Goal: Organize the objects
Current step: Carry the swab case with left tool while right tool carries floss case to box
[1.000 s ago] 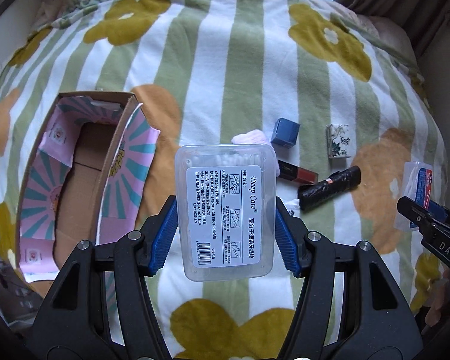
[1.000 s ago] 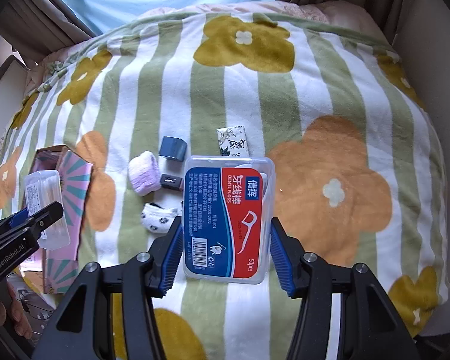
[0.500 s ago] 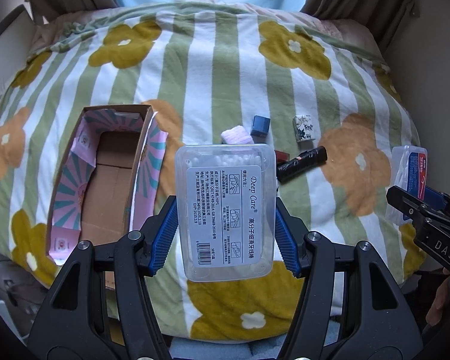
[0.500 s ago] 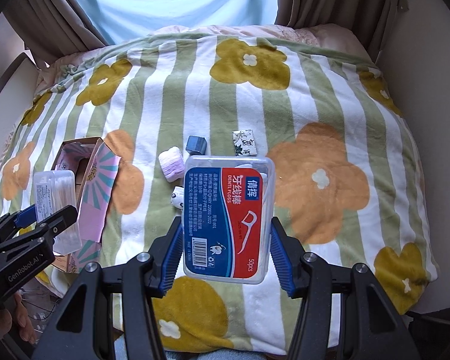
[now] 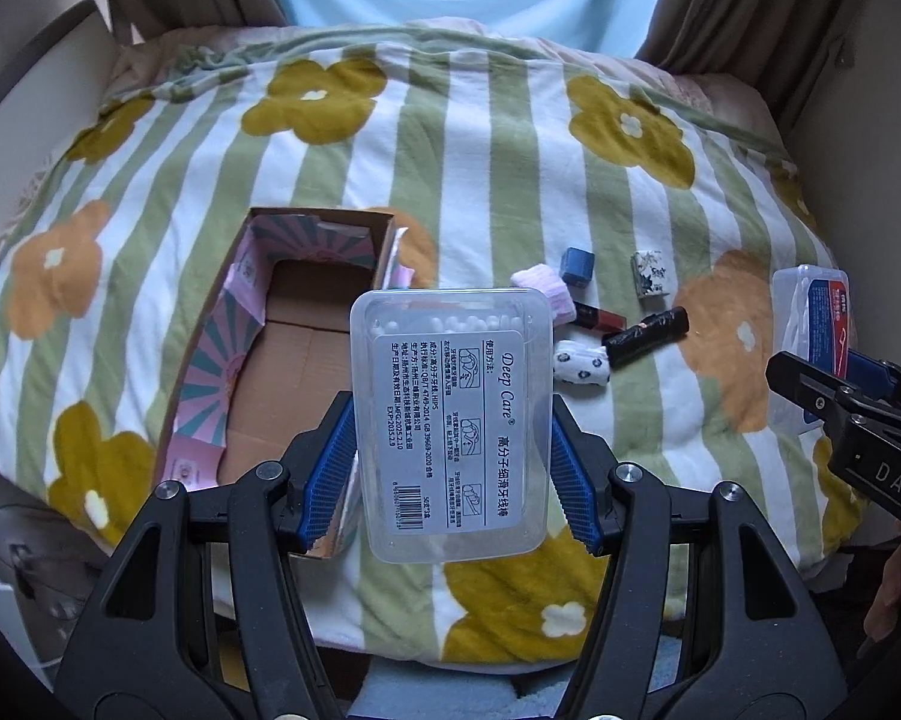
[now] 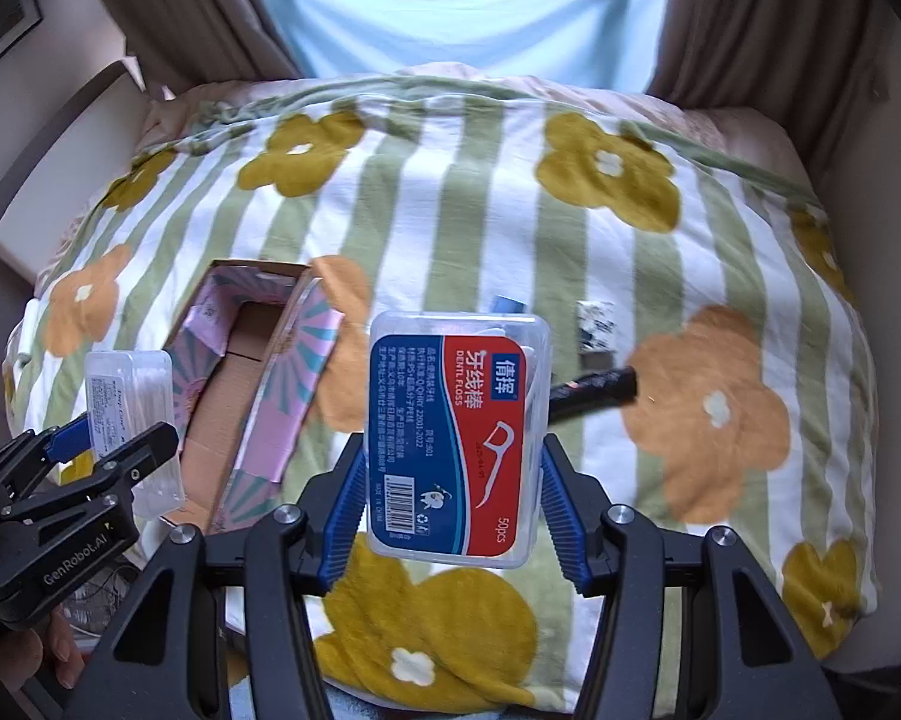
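Both tongs clamp slick clear cases, the left tongs (image 5: 453, 468) a floss-pick box (image 5: 453, 420) and the right tongs (image 6: 453, 504) a dental floss box (image 6: 459, 438), so either could slip onto the bed's blanket (image 5: 498, 180) short of the cardboard box (image 5: 282, 360) at centre left.

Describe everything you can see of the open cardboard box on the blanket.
The cardboard box is a long, shallow, open-topped carton lying flat on the striped flower blanket, left of the scattered small items. Its inside floor is bare brown cardboard with creases; its turned-out flaps carry a pink and teal sunburst print. Nothing shows inside, though the left gripper and its clear box hide its near right corner.
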Demonstrator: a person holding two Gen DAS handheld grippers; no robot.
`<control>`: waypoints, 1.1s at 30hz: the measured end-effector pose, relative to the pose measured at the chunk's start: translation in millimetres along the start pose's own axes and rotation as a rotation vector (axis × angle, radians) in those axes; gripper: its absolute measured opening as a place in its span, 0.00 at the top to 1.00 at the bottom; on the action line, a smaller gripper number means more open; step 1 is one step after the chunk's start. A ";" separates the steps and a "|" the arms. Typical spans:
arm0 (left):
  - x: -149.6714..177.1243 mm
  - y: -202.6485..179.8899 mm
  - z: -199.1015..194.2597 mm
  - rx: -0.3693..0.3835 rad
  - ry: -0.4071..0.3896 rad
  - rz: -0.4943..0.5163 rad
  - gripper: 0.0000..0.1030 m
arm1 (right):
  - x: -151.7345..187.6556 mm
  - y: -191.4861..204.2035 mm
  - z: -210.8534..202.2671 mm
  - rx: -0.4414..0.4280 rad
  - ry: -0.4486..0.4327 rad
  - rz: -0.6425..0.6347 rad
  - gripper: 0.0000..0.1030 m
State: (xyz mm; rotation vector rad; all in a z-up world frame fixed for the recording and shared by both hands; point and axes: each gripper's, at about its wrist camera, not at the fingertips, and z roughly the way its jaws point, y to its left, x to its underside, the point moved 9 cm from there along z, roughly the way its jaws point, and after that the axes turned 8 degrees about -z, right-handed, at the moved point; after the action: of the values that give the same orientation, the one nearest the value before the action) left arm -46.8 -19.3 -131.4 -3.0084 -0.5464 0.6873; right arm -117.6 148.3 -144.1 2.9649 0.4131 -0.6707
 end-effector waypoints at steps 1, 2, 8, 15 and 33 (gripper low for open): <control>-1.0 8.8 -0.8 -0.006 -0.002 -0.013 0.44 | -3.9 8.9 1.5 -0.008 -0.001 -0.016 0.51; -2.1 17.9 -1.5 -0.012 -0.003 -0.028 0.44 | -8.2 18.9 3.5 -0.018 -0.001 -0.033 0.51; -4.4 74.1 -0.7 -0.048 -0.002 -0.110 0.44 | -32.4 71.7 22.3 -0.068 0.011 -0.116 0.51; 0.1 134.2 20.0 -0.084 0.045 -0.185 0.44 | -59.0 124.8 64.8 -0.103 0.043 -0.182 0.51; 17.4 205.1 135.2 -0.098 0.208 -0.228 0.44 | -91.1 204.9 218.6 -0.190 0.200 -0.267 0.51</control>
State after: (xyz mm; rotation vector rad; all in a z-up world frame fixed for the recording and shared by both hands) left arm -20.9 -215.5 -278.1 -2.9864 -0.9148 0.3390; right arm -230.3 -99.2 -299.4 2.8286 0.8487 -0.3301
